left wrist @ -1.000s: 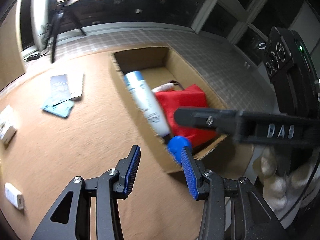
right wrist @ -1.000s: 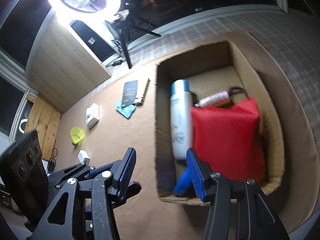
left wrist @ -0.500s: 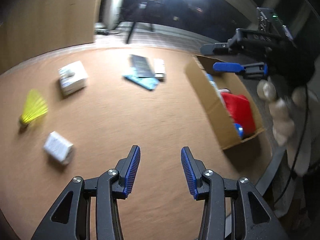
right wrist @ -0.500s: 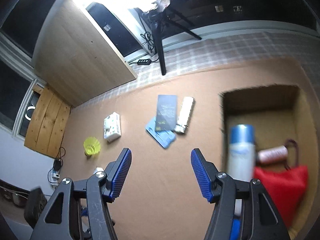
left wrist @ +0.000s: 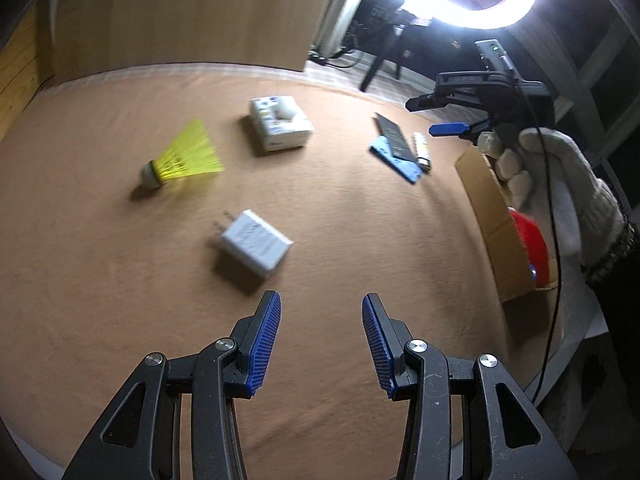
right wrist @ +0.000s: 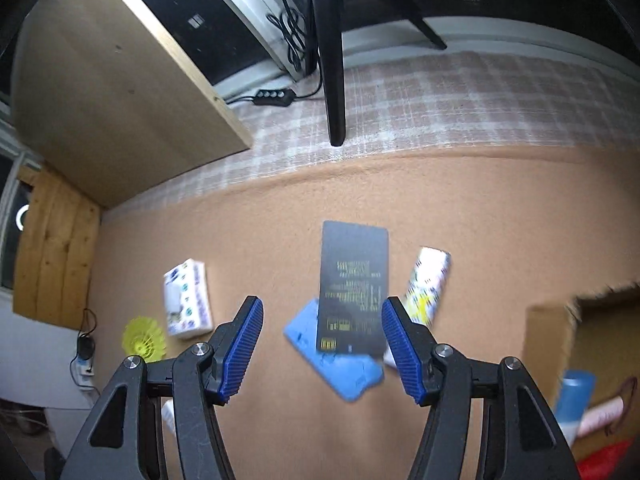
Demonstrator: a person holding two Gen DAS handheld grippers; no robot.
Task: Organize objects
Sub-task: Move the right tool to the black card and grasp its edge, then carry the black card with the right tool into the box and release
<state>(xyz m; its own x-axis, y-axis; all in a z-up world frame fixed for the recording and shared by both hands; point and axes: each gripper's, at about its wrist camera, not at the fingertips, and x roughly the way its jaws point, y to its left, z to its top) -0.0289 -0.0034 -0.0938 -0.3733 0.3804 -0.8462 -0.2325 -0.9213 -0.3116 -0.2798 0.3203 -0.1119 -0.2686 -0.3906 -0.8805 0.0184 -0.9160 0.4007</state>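
left gripper (left wrist: 321, 338): ribbed blue pads apart, empty | right gripper (right wrist: 322, 348): apart, empty | flat black card (right wrist: 354, 286) on felt

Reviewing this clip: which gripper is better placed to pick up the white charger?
Left, most likely. The left gripper hangs open just short of the white charger. The right gripper frames the black card instead, far from the charger.

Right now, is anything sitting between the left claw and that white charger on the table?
Nothing visible does. The left claw is open and empty, and only bare brown table lies between its tips and the white charger. The yellow shuttlecock and the white box lie beyond the charger.
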